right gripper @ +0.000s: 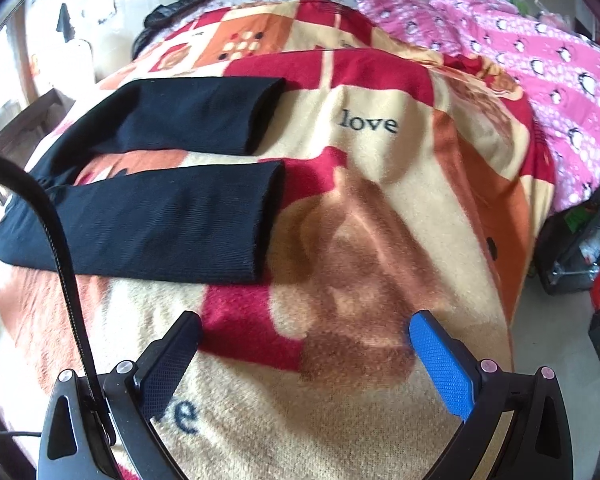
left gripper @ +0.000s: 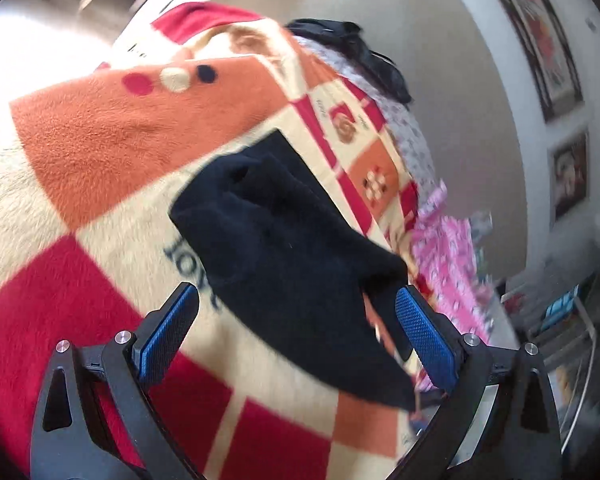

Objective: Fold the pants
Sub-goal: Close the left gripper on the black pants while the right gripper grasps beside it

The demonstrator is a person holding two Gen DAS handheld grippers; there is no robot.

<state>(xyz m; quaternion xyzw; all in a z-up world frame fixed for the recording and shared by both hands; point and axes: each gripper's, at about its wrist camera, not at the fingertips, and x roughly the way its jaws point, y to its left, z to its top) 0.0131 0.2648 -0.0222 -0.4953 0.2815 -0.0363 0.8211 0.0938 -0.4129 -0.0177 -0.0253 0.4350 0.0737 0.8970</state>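
Black knit pants spread on the bed, both tools spread and holding nothing

The black ribbed fabric pants (right gripper: 168, 184) lie flat on the patchwork fleece blanket (right gripper: 380, 220) covering the bed, legs apart, probably so one can fold over the other. The right tool (right gripper: 305, 344) hovers beyond the pants' cuffs; the left tool (left gripper: 298, 312) hangs over their bunched other end (left gripper: 284, 240), seemingly ready to pinch.
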